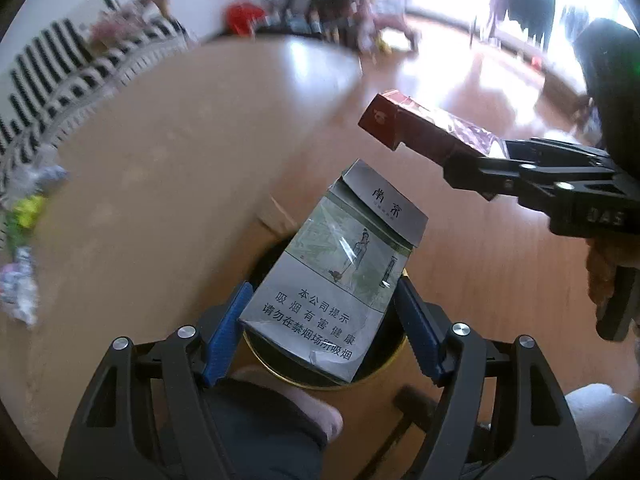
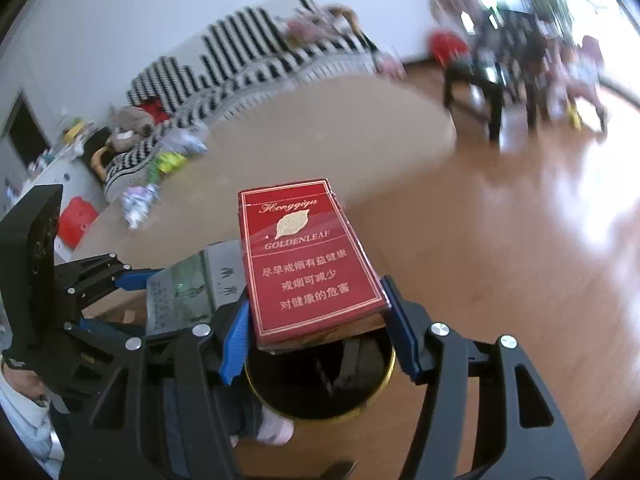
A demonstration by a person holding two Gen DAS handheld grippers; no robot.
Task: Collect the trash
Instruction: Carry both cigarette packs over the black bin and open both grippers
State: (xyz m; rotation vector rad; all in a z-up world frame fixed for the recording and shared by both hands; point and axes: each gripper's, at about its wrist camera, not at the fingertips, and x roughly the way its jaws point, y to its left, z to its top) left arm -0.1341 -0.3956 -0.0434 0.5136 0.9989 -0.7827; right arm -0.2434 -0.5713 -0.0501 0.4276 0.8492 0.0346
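- Holding the grey cigarette pack [image 1: 332, 276] in our left hand-held gripper [image 1: 324, 320], we see both blue pads pressed on the pack's long edges; its flip lid stands half open at the far end.
- Right below that pack sits a dark round bin [image 1: 360, 368] with a gold rim, on the wooden floor [image 1: 500, 280]; the pack hangs over its mouth.
- Our right hand-held gripper [image 2: 316, 320] is clamped on a red cigarette pack [image 2: 308, 264], blue pads on its two sides, printed face towards the camera and tilted up.
- From the right wrist view the same gold-rimmed bin [image 2: 320, 384] lies just under the red pack's near end — some dark bits are inside, too dim for us to name.
- In the left wrist view the right hand-held gripper comes in from the right with the red pack [image 1: 404, 120] above and beyond the grey one; the two packs are apart.
- In the right wrist view the grey pack [image 2: 184, 292] shows just to the left of the red one, and the two appear to overlap there.
- A socked foot [image 2: 276, 428] rests on the floor beside the bin.
- Farther off, on the pale round bench [image 1: 180, 160], a loose heap of wrappers [image 2: 160, 176] — yellow, white, lilac — lies near its far-left edge.
- Behind the bench stands a black-and-white striped sofa [image 2: 240, 52] with soft things on it.
- Beyond that, a black table [image 2: 492, 84] and a bright window, blurred.
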